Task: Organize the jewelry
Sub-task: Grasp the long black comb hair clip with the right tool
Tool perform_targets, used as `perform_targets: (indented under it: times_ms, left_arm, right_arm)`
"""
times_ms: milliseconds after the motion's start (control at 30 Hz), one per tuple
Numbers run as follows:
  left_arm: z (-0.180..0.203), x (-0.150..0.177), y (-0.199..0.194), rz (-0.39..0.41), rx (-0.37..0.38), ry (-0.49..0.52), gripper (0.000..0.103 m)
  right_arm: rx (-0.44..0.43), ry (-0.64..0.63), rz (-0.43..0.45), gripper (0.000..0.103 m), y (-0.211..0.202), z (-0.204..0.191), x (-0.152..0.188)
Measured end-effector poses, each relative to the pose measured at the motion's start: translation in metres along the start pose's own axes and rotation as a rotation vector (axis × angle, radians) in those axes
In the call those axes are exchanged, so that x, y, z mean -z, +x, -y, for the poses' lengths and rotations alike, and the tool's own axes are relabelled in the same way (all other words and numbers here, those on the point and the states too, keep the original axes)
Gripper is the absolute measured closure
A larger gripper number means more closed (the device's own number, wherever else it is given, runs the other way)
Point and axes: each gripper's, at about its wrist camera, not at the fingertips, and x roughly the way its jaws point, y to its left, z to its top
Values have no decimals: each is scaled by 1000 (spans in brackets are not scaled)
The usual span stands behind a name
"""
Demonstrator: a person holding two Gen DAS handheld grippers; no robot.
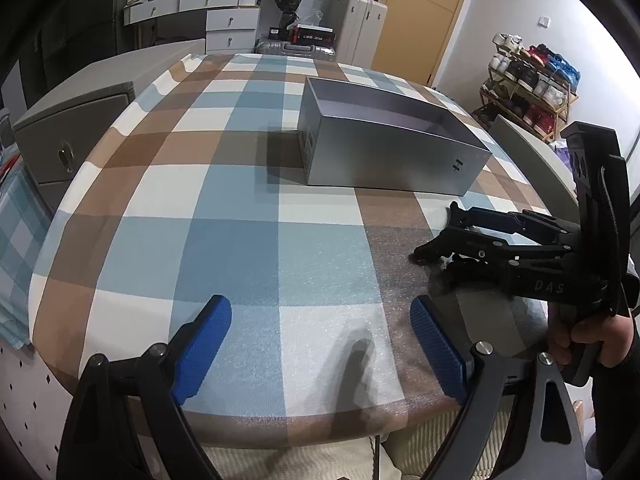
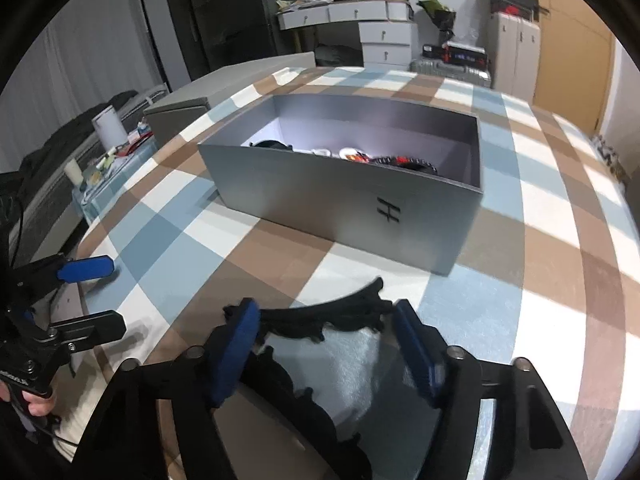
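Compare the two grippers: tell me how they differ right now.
The left gripper has nothing between its widely spread jaws; the right gripper straddles a black scalloped hairband on the checked tablecloth. The left gripper's jaws stand wider than the right's. Whether the right's pads already press the hairband is unclear. Both have blue pads and point down toward the table.

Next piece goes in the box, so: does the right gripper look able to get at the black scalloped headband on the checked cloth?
Probably yes: the black scalloped headband lies between the right gripper's open blue fingers, nothing covering it.
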Motion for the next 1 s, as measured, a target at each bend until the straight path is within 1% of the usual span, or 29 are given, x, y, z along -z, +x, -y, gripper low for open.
perform_targets:
  times_ms: [133,167,233,267,333,400,600,700,767,967,1000]
  left_arm:
    - [5,-3,1,-1,-1,14,15]
    - [6,-3,1,-1,-1,16,15]
    - [7,-3,2,-2,-1,19,15]
    - [7,-3,2,-3,1,18,15]
    - [8,-2,3,-7,3,18,15]
    - [6,-1,3,-10,6,18,15]
    - [-4,1,1,-3,12,-15,15]
    - [-9,2,-2,7,14,-29,15]
    - [-12,2,-3,10,17,-37,15]
    - [-18,4,-3,9,18,-53,15]
    - [-19,5,-3,8,19,-54,15]
  right_arm:
    - [5,-6,-5,34,0,-1,-1]
    - [0,-3,-8,30,0,-1,-1]
    - [-6,-11,-21,28,2,-3,-4]
    - [-3,-10,-24,24,4,-4,-5]
    - [1,-6,-32,20,6,-4,-7]
    - [6,-17,-46,14,10,-8,-9]
    - [-8,-47,-64,9,15,-24,-10]
    - [-21,-37,-73,8,16,-30,-9]
    - [-36,-42,-79,3,17,-35,-9]
    - [72,-145,-80,4,24,-55,-2]
    - [79,-151,-73,4,24,-56,-1]
